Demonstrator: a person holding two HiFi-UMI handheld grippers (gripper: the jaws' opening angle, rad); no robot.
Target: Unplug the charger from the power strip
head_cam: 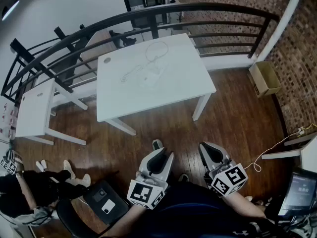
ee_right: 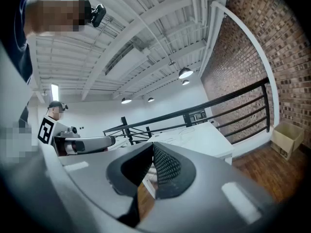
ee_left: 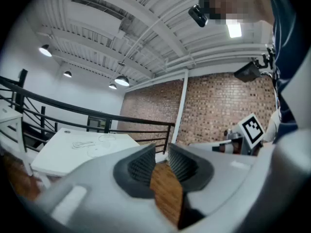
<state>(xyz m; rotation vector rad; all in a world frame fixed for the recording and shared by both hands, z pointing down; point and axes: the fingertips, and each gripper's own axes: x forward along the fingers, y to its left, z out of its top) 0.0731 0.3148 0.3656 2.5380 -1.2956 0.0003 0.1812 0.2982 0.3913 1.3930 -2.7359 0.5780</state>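
Observation:
On the white table (head_cam: 183,83), a pale power strip (head_cam: 148,77) lies near the middle, with a thin white cable (head_cam: 156,50) looping away from it. The charger is too small to make out. Both grippers hover over the wooden floor, well short of the table. My left gripper (head_cam: 157,145) is open by a narrow gap, with nothing between its fingers (ee_left: 141,165). My right gripper (head_cam: 203,148) is shut and empty, its tips meeting (ee_right: 152,147). The table (ee_left: 58,154) and cable (ee_left: 82,143) show far off in the left gripper view.
A black railing (head_cam: 148,16) curves behind the table. A smaller white table (head_cam: 34,108) stands left, and a cardboard box (head_cam: 265,78) sits by the brick wall on the right. A seated person (head_cam: 29,187) and a black device (head_cam: 104,200) are lower left. A screen (head_cam: 297,192) stands right.

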